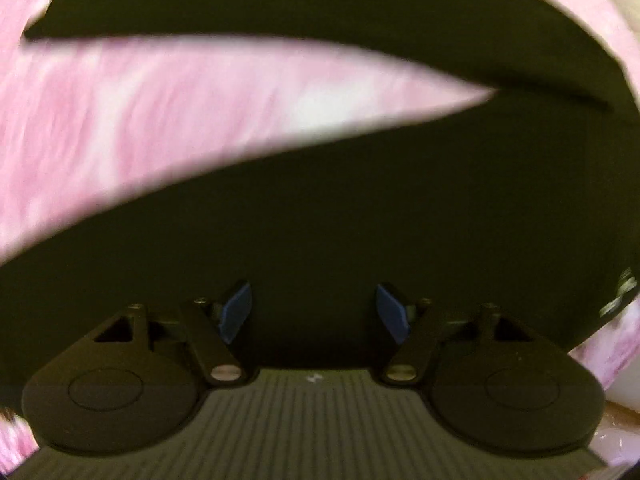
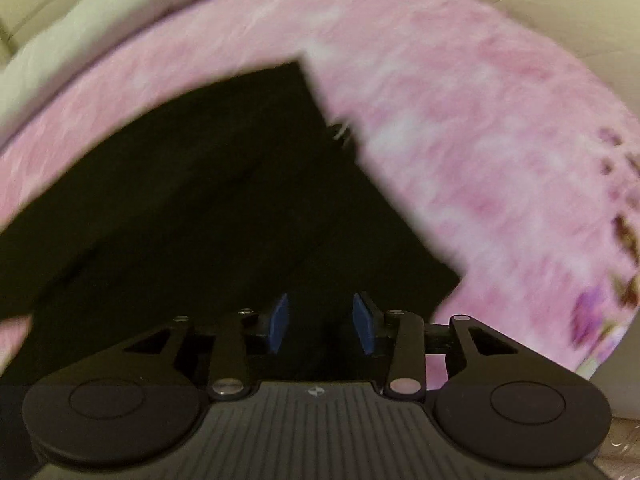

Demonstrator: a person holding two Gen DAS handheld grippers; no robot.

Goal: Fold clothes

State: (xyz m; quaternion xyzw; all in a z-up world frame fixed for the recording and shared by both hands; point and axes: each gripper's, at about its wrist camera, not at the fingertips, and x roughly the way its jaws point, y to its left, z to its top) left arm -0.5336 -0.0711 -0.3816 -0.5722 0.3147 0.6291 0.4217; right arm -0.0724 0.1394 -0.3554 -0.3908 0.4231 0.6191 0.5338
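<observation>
**Dark garment spread on pink cover, both claws open above it**

Nearest in the left wrist view, the left claw [image 1: 314,312] is seen with its blue pads [image 1: 236,312] set wide apart; nothing is held between them, and whether the fabric below is touched cannot be told. In the right wrist view, the right claw [image 2: 322,322] is parted less widely and is likewise empty, poised over the cloth near a lower corner.

Beyond the claws, the garment [image 2: 220,200], black or very dark, is laid mostly flat on a pink mottled cover [image 2: 480,160], with seams and a small pale label [image 2: 342,130] at its far right edge. In the left view a strip of pink is seen between two parts of the garment.

The fabric is judged soft, light and limp, likely to sag and slide when lifted. It would best be pinched at an edge or corner, through all layers. Pale upholstery [image 2: 60,40] is seen farthest off.
</observation>
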